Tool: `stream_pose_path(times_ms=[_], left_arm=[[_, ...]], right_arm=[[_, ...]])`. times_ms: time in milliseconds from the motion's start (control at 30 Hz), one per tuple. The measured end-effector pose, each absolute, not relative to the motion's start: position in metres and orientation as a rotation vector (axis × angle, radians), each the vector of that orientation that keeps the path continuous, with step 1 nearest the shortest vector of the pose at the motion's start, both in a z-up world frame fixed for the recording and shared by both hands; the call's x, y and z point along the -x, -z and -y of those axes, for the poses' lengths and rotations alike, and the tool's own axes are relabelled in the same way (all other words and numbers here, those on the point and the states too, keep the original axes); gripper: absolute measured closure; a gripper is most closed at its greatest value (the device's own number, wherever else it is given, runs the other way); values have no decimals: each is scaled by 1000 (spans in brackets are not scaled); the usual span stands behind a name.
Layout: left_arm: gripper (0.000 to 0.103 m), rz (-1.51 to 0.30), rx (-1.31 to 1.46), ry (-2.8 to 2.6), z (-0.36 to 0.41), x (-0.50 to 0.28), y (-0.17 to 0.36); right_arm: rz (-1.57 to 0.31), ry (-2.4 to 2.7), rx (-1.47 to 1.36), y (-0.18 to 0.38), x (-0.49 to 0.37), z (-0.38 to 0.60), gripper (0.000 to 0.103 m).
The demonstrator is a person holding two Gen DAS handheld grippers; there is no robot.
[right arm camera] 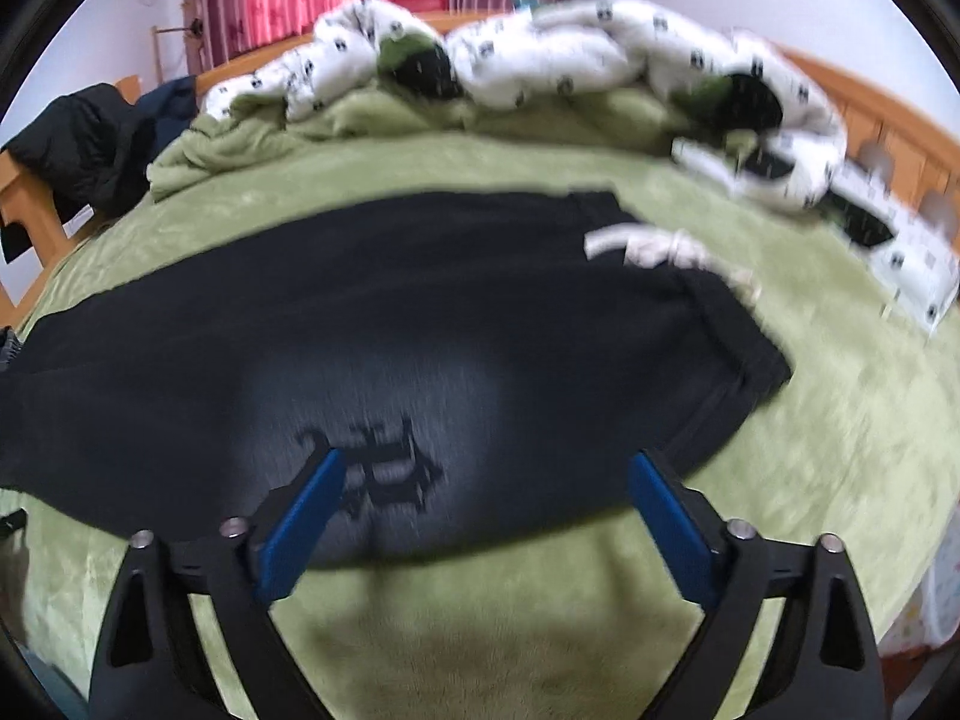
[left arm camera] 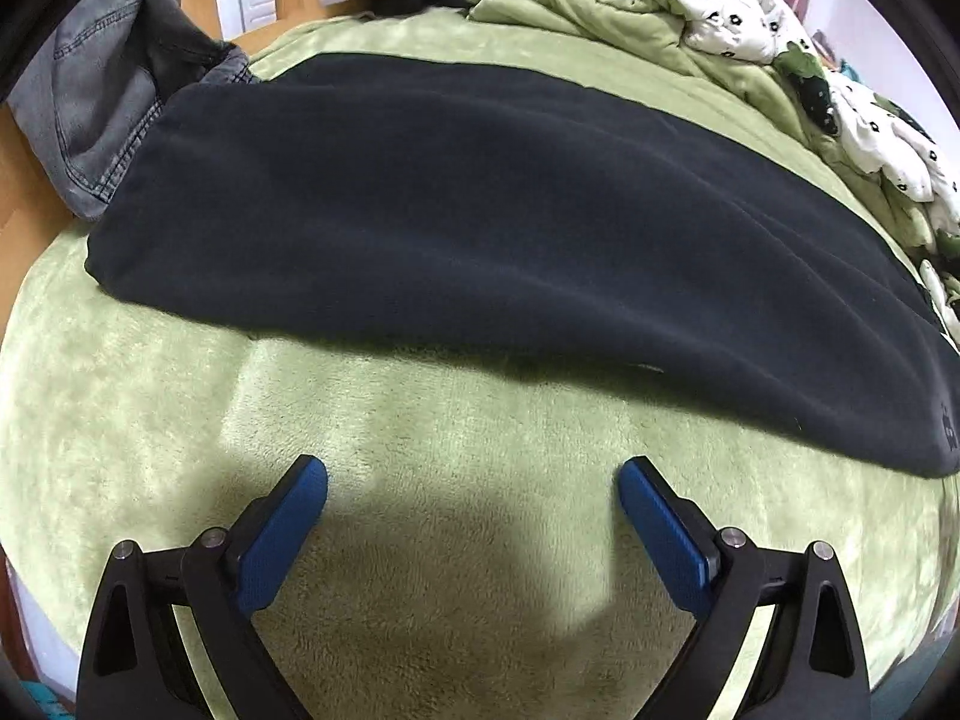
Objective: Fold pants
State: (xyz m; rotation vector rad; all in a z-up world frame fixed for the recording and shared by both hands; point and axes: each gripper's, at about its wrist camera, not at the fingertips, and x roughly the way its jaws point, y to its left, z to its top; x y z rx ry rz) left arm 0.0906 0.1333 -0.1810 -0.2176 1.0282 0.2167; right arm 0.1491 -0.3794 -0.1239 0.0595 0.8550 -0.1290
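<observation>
Black pants (left arm camera: 480,228) lie flat across the green bed cover, leg end at the far left. My left gripper (left arm camera: 473,477) is open and empty, over bare cover just short of the pants' near edge. In the right wrist view the pants (right arm camera: 420,324) show their waistband with white drawstrings (right arm camera: 654,249) at the right and a dark emblem (right arm camera: 384,468) near the front. My right gripper (right arm camera: 487,468) is open and empty, its fingertips over the pants' near edge by the emblem. This view is blurred.
The green fleece bed cover (left arm camera: 420,540) fills the foreground. Grey jeans (left arm camera: 102,96) lie at the far left. A rumpled green and white patterned quilt (right arm camera: 540,60) is piled along the far side. A wooden bed frame (right arm camera: 870,108) and dark clothes (right arm camera: 90,132) lie beyond.
</observation>
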Motion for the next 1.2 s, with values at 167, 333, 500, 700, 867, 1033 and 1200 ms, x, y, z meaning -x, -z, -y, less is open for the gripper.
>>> stream_pose_path(times_ms=[167,333,500,700,867,1033,1200], left_arm=[[5,-995,287,-166,-141,-85,176],[19,-900,481,-84,-158,-83,169],[25,-894,559,-59,-163,-98,174],[25,-889,609,-64,-164,-108,182],[25,-872,687,-78,-175,-113,187],[39,-881,664,-134,-176,-128,189],[85,-887,664,-238,-185,-132,184]], right_arm=[[-932,114,-110,149,-145,386,37],[-957,72,-219,160,-140,397,47],[-930,64,-293,161,-135,409,47],[-936,79,-363,166,-135,423,39],[-907,55,-477,170,-143,432,37],[-886,42,-562,180,-161,435,37],[-891,115,-485,177,-179,423,76]])
